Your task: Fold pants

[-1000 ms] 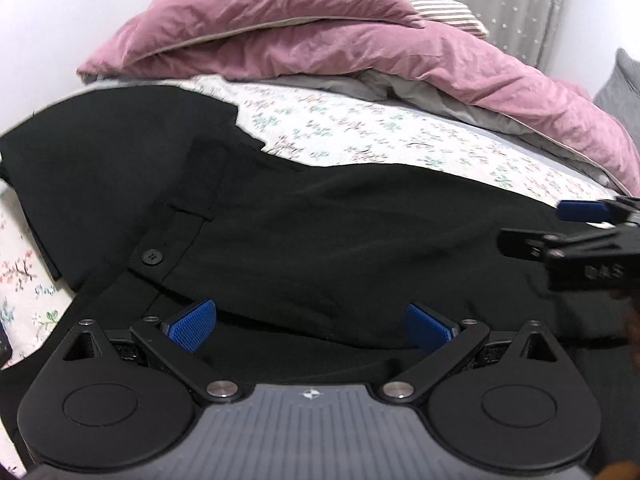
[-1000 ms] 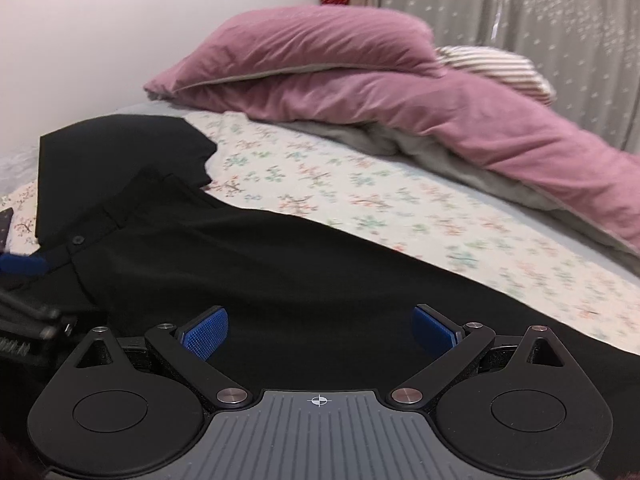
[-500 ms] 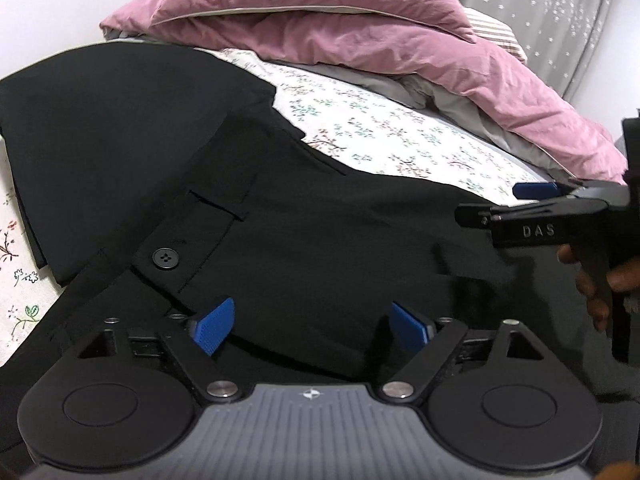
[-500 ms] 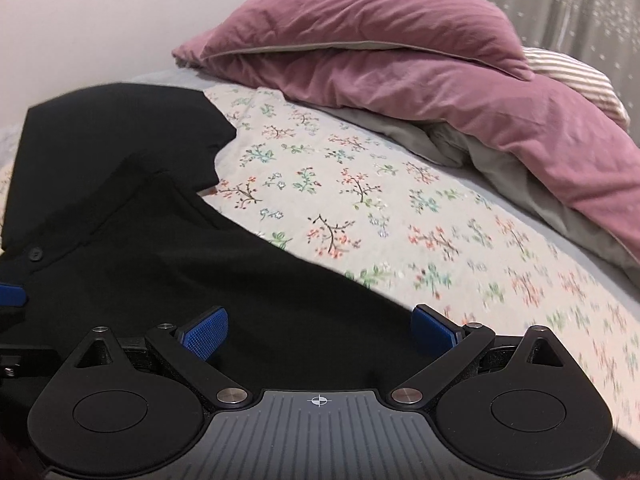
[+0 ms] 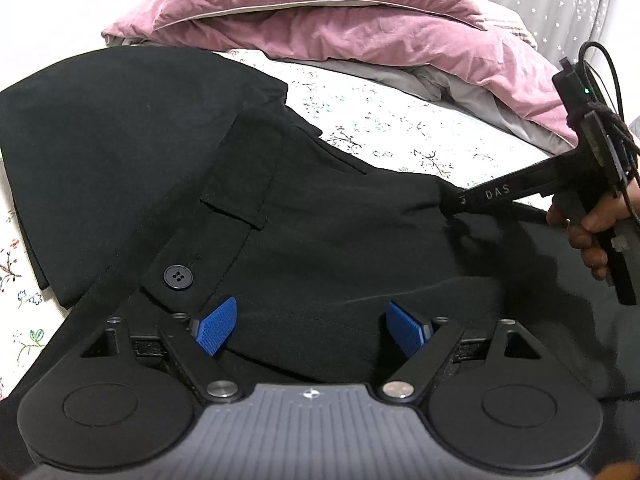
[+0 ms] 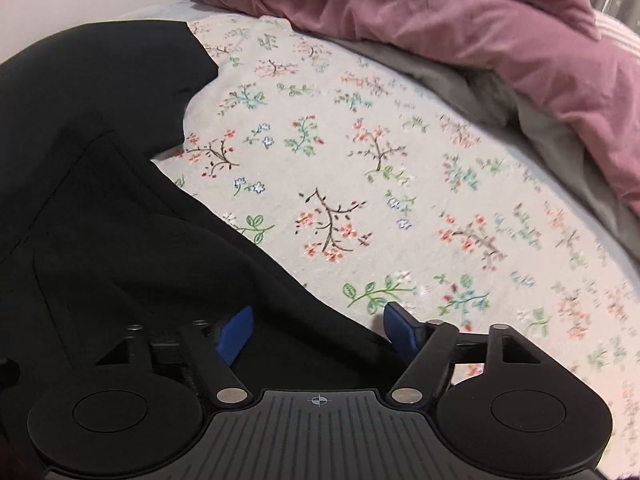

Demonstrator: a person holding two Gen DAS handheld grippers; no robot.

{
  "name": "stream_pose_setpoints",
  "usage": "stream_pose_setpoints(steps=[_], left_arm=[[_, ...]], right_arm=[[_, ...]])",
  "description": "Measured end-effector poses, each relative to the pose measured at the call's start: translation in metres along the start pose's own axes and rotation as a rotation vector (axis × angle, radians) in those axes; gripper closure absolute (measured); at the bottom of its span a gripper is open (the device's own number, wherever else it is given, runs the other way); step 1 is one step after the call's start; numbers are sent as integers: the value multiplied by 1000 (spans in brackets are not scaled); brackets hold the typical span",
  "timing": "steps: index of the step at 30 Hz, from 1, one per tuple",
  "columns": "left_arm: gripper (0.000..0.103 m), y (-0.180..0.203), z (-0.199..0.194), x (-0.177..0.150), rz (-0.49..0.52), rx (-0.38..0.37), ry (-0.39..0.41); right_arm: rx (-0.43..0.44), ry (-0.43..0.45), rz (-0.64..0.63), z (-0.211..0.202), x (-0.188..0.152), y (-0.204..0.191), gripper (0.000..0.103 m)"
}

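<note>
Pants point(image 5: 328, 216) — floral bedsheet point(image 6: 400, 184), pink duvet point(image 5: 360, 28)

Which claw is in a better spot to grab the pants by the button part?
Probably the left gripper. Its open blue pads sit right at the waistband of the black fabric pants, beside the round black button. The right gripper, also open, is over the pants' far edge by the floral bedsheet.

Black buttoned pants point(image 5: 320, 240) rumpled on bed
</note>
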State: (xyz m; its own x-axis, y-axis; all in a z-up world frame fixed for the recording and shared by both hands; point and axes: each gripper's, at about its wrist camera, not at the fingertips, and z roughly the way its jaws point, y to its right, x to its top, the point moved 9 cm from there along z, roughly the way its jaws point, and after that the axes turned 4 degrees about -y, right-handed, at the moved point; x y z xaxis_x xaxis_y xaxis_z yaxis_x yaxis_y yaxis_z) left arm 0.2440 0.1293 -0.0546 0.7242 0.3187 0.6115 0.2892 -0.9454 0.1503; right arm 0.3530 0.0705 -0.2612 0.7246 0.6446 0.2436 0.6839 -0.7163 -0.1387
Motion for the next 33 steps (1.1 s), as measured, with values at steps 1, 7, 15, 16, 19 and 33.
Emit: stream_pose_setpoints(steps=[1, 7, 15, 16, 19, 33], left_arm=[[13, 0, 1, 1, -8, -4, -3], [13, -6, -7, 1, -42, -20, -21], [13, -11, -28, -6, -46, -35, -5], [13, -11, -32, -7, -38, -37, 3], [13, -8, -49, -16, -19, -64, 23], [14, -12, -99, -59, -86, -259, 67]], right_arm=[[37, 0, 19, -1, 0, -3, 74], [-40, 8, -54, -23, 5, -21, 98], [-100, 170, -62, -122, 7, -45, 99], [-108, 189, -69, -137, 2, -51, 99], [-123, 228, -83, -173, -16, -70, 99], [-39, 225, -114, -209, -149, -178, 98]])
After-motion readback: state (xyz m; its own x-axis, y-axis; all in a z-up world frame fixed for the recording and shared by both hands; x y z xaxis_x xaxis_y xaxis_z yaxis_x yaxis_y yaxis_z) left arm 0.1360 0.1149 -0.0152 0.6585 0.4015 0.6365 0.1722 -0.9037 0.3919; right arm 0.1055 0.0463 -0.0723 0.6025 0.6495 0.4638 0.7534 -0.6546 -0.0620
